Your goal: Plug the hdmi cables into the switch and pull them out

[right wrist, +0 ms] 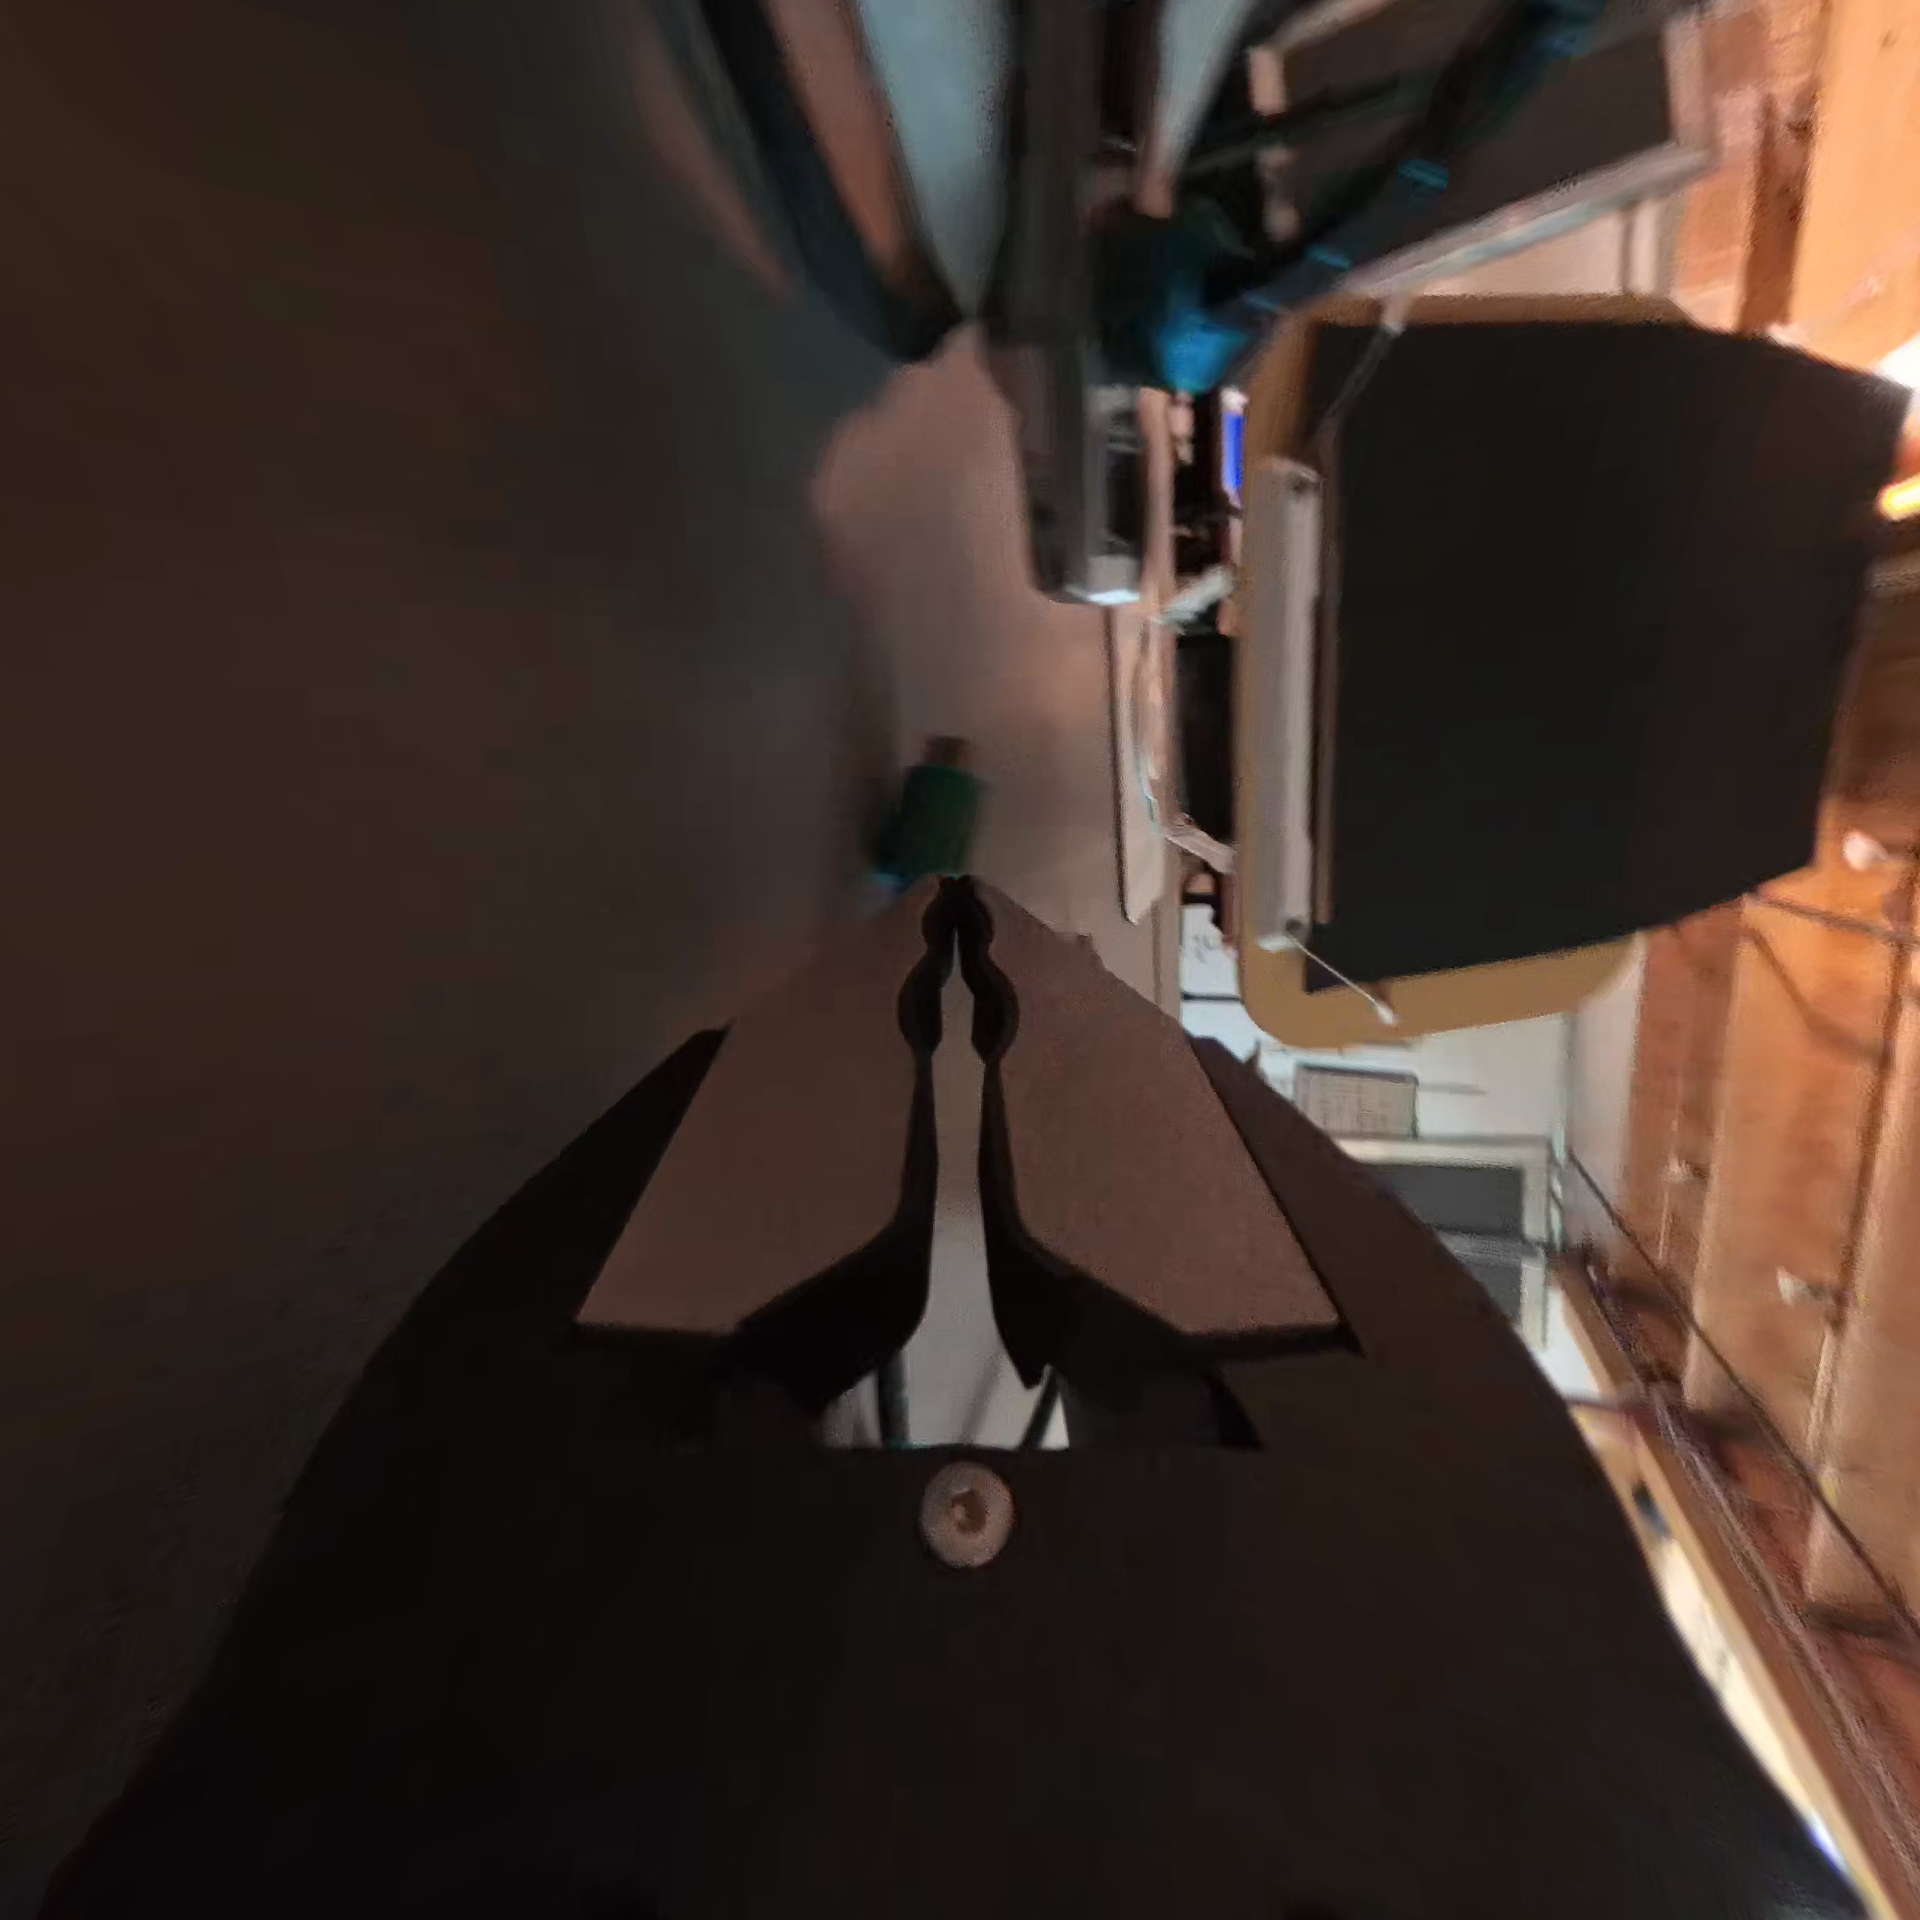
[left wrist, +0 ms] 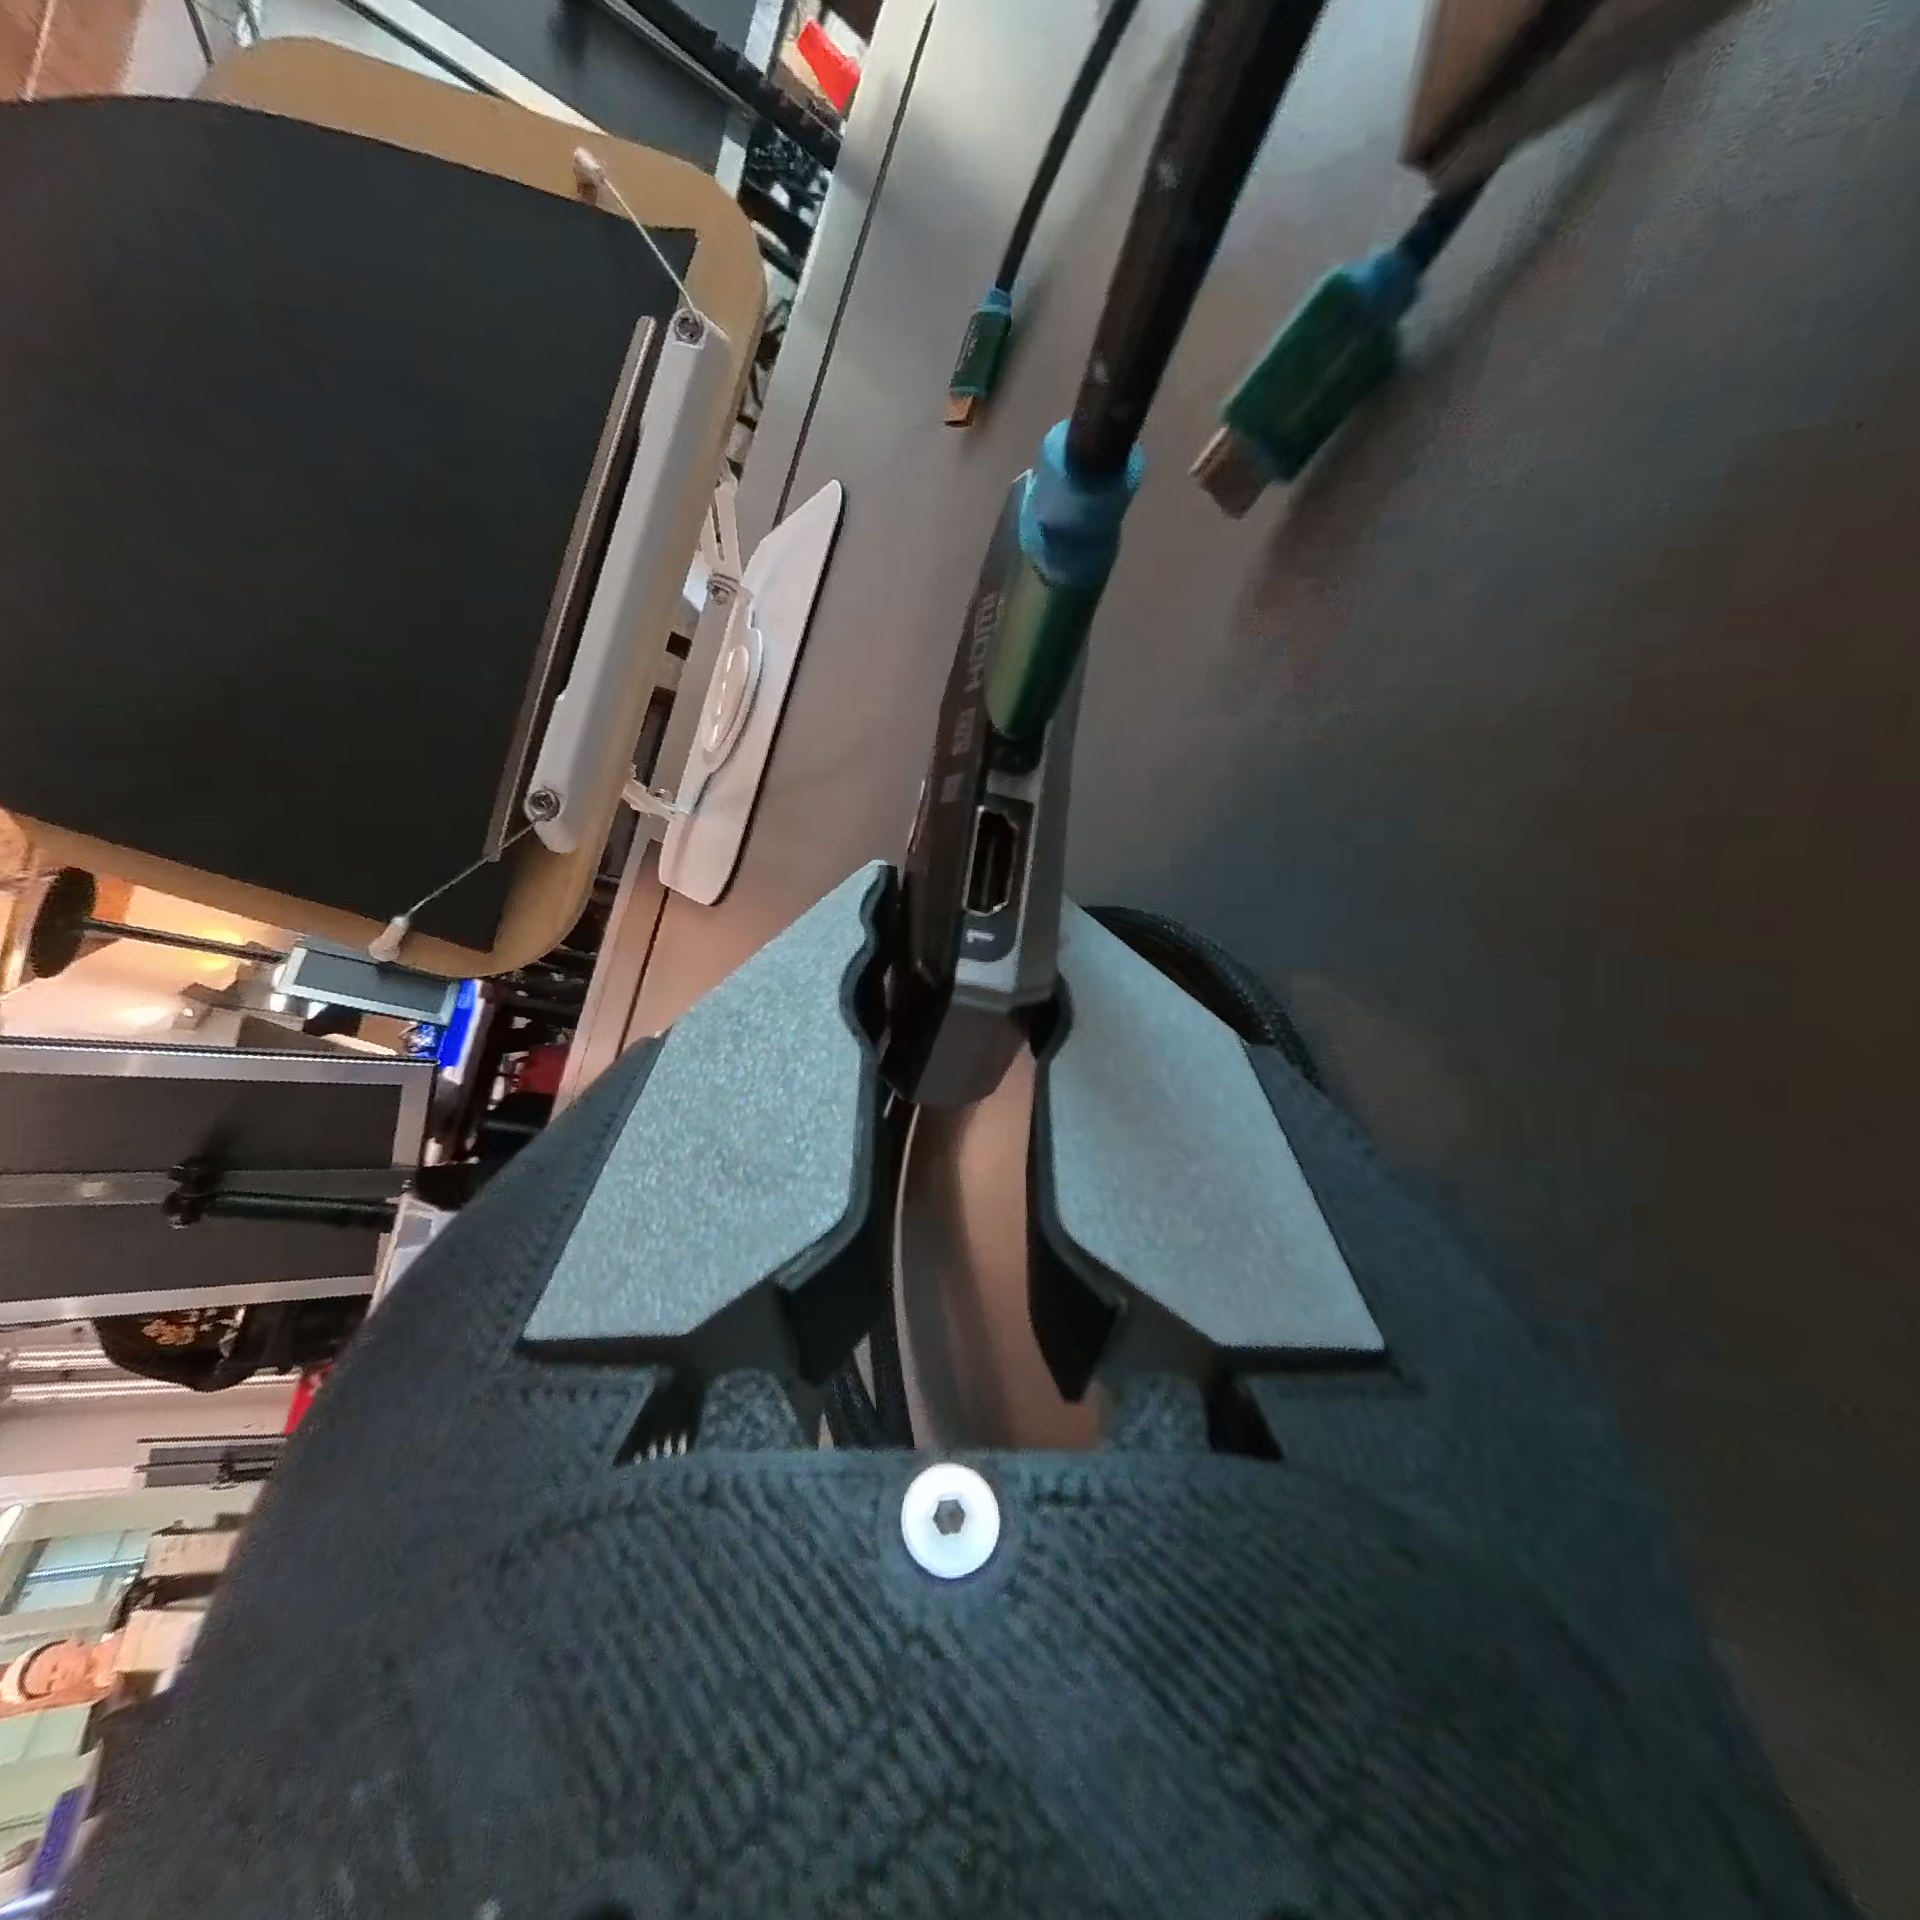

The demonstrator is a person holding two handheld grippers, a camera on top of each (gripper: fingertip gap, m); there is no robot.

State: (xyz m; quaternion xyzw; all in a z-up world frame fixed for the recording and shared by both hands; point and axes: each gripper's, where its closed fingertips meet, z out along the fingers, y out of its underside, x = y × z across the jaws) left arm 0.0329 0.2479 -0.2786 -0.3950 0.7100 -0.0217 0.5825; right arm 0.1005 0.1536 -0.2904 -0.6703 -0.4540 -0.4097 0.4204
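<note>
In the left wrist view my left gripper (left wrist: pixel 977 920) is shut on the dark grey HDMI switch (left wrist: pixel 997 971), with a pad on each flat side. One green plug (left wrist: pixel 1039 644) with a blue collar sits in the switch's far port. The near port (left wrist: pixel 992 860) is empty. A second green plug (left wrist: pixel 1314 379) hangs blurred above the table, pointing toward the switch, and its cable runs up into my right gripper (left wrist: pixel 1475 114). In the right wrist view my right gripper (right wrist: pixel 957 883) has its tips pinched together on that cable, just behind the green plug (right wrist: pixel 935 810).
A third, smaller green plug (left wrist: pixel 982 353) lies on the dark table (left wrist: pixel 1558 935) beyond the switch. A black panel in a wooden frame (left wrist: pixel 260 468) on a white stand base (left wrist: pixel 758 675) stands at the table's far side. It also shows in the right wrist view (right wrist: pixel 1610 644). There is about 12 centimeters between the tips of the two grippers.
</note>
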